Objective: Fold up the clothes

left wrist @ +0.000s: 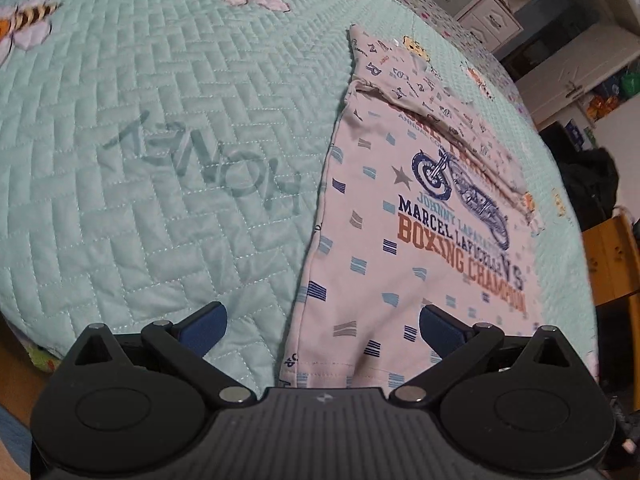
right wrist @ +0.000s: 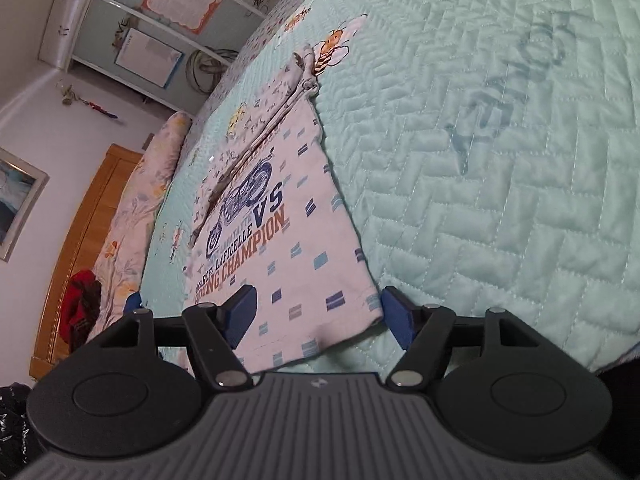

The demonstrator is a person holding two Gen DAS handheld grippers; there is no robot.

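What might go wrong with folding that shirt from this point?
Both grippers, left and right, stand open over the shirt's near hem, gripping nothing. Closing there might also pinch the quilt underneath. The sleeve lies loosely folded over the print, so a lift could let it slide out and spoil the fold.

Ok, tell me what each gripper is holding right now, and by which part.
Nothing is held. The left gripper and right gripper both stand open over the near hem of the folded shirt, pads not pressing it.
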